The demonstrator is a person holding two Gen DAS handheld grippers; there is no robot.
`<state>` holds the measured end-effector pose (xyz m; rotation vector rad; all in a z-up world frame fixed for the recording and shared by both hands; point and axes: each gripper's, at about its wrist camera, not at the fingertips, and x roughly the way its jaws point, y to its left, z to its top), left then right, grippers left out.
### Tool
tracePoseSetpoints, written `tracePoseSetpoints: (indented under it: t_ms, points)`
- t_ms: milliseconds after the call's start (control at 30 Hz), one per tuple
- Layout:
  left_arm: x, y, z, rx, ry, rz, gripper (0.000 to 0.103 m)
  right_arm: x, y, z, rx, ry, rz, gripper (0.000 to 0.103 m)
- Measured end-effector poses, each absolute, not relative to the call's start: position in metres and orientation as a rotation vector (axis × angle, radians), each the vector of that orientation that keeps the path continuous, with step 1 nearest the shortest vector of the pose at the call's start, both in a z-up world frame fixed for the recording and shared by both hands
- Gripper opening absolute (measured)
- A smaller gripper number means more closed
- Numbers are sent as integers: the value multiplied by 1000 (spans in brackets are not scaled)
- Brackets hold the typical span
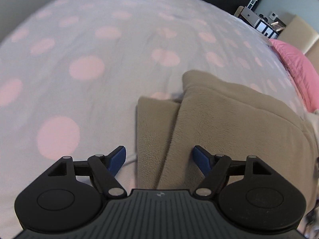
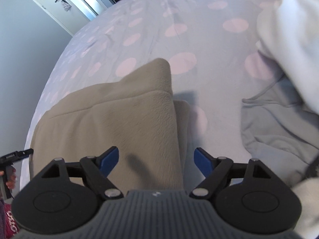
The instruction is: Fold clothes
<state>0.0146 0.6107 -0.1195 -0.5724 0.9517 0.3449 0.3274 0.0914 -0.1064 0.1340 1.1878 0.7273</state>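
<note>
Left gripper [image 1: 159,157]: tilted down, jaws wide, empty.
Right gripper [image 2: 156,157]: same.
Fleece [image 1: 219,123]: folded on bed [image 1: 99,39], below both.

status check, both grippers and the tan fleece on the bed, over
Left gripper open, nothing held. Right gripper open, empty. Tan fleece lies folded on the dotted bedspread. Grey garment beside it, not blocking.

Count, bed surface:
- Bedspread [image 1: 99,39], pale with pink dots: 1.
- Tan fleece garment [image 1: 229,123], folded, near edge of bed: 1.
- Pale grey garments [image 2: 275,123], heaped by right edge: at least 2; exact count unclear.
- Pink pillow [image 1: 295,67], far right corner: 1.
- Grippers: 2, left gripper [image 1: 159,159] and right gripper [image 2: 156,159].
</note>
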Motion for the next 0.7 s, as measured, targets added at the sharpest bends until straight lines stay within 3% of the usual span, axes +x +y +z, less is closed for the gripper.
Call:
tracePoseSetpoints:
  t_ms: [233,433,500,567,600,700]
  points:
    - [30,632,-160,-686,970,276,78,356,115,-160,148,1291,769,83]
    - [34,637,-165,-700,941,260,74,365,121,-180,187,1287,812,84]
    - [36,634,-164,-696,937,262,66,364,124,-180,189,1280,822,79]
    - [38,631,-163,-708,930,281,57,363,129,-180,203,1276,830,64]
    - [39,629,-162,-708,927,291,55,362,132,-180,207,1274,830,61]
    - [39,622,-158,-713,907,294,37,356,138,-177,209,1258,837,40]
